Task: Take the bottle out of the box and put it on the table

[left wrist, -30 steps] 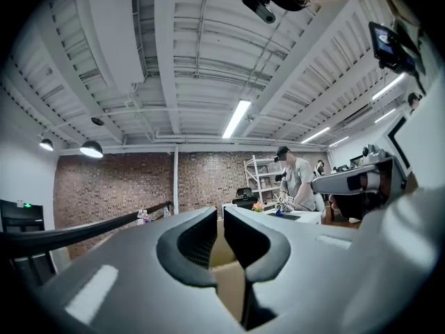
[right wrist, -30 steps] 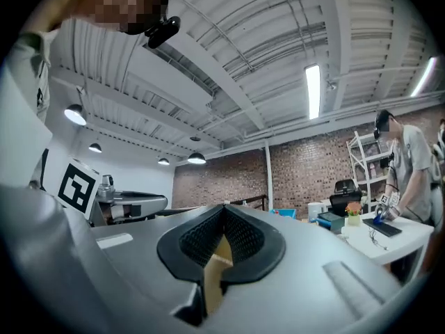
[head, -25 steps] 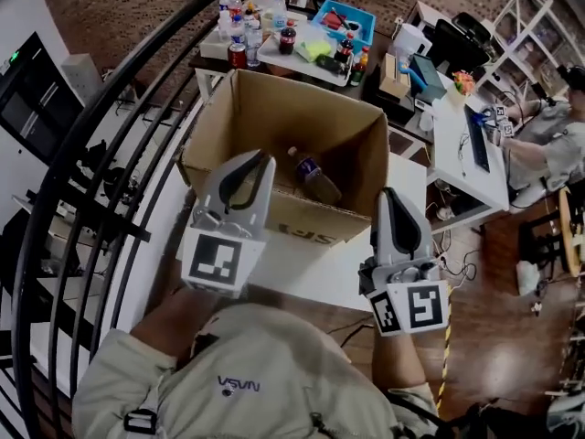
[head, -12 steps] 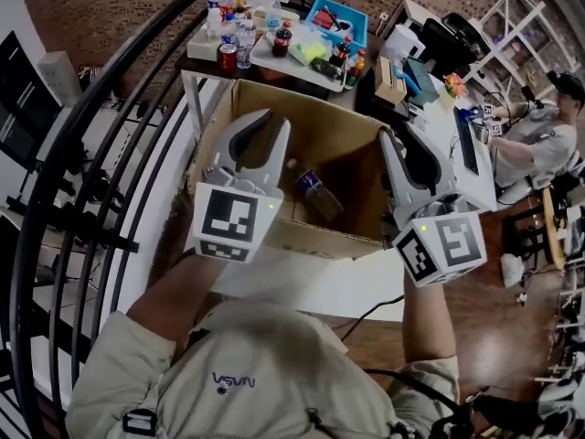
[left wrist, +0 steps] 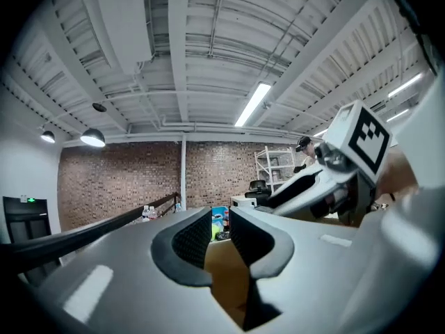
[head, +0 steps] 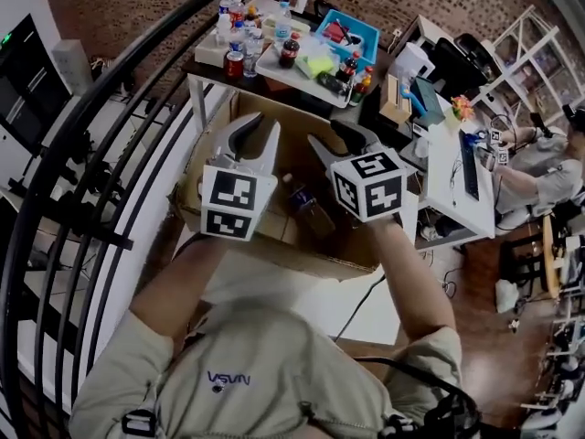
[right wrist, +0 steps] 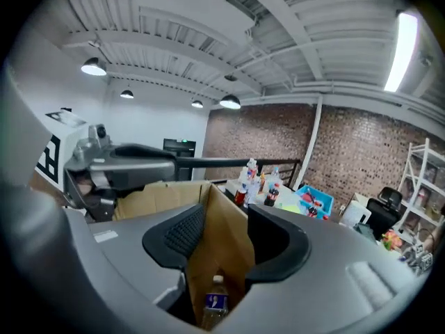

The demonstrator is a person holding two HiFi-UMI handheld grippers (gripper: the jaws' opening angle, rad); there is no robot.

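An open cardboard box stands on a white table. A clear bottle with a blue label lies slanted on the box floor. My left gripper hovers level over the box's left side, its jaws opening with nothing between them. My right gripper hangs over the middle of the box and tips downward. Its jaws are opening. The bottle shows well below and beyond them, untouched, against the box wall.
Behind the box a table carries several bottles, cans and a blue tray. A black curved railing runs along the left. A desk stands at the right with a seated person. A cable trails off the white table.
Both grippers moved forward from the near edge to above the box. The right one swung left toward the middle and tipped down. Both pairs of jaws went from shut to parted.
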